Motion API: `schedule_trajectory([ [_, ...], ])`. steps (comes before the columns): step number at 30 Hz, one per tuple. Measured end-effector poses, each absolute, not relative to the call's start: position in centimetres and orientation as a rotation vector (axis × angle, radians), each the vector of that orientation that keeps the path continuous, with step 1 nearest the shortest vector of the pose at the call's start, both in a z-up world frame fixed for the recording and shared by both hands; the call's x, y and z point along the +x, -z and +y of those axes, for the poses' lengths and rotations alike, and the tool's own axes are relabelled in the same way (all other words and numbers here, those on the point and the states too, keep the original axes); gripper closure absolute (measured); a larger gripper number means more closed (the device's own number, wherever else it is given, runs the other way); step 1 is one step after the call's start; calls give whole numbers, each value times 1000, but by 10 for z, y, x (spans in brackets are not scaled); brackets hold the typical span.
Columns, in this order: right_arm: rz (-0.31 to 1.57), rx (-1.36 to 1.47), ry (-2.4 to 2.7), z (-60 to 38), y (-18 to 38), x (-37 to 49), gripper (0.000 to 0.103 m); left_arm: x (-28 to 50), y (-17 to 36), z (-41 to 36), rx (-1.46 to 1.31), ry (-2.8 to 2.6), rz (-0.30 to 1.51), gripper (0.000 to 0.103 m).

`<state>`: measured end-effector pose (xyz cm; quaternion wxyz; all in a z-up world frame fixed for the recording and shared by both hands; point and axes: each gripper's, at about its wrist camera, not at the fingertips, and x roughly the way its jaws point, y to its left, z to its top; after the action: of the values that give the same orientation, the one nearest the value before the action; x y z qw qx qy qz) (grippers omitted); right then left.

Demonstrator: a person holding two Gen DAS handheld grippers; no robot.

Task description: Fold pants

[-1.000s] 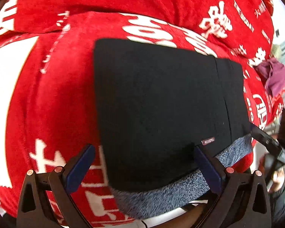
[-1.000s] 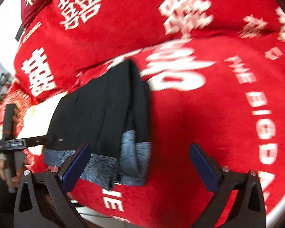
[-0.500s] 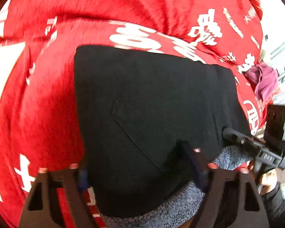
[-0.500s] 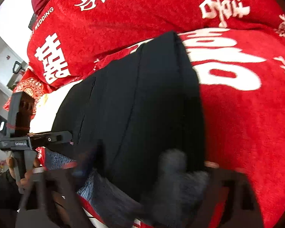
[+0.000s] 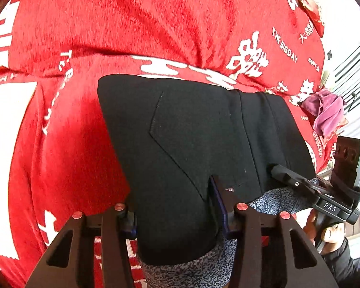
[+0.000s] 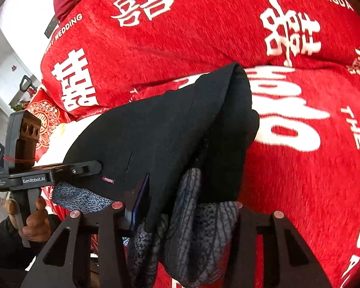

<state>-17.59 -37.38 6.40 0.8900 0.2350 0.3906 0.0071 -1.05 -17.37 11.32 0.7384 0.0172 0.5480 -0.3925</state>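
Left wrist view: left gripper (image 5: 175,206) and right gripper (image 6: 180,206), jaws just closed, each pinch the near grey-lined edge of one folded black fabric pants (image 5: 192,139) on red printed bedspread (image 5: 132,24), bare cover all around, one purple cloth (image 5: 324,112) far right.

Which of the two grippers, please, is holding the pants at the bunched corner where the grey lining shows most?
The right gripper: black pants and bunched grey lining fill its jaws. The left gripper clamps a flatter black edge, with lining only below it.
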Motion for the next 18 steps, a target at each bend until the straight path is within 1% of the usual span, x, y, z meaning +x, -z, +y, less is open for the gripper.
schedule_trajectory([
  [4,790,467,-16,-379,-80,-165,53,5,-128,-184,45,853,1185,54],
  [12,775,436,-1,-394,-101,-130,53,38,-138,-204,25,836,1188,55],
  [18,781,444,4,-407,-107,-110,53,58,-131,-214,11,826,1212,54],
])
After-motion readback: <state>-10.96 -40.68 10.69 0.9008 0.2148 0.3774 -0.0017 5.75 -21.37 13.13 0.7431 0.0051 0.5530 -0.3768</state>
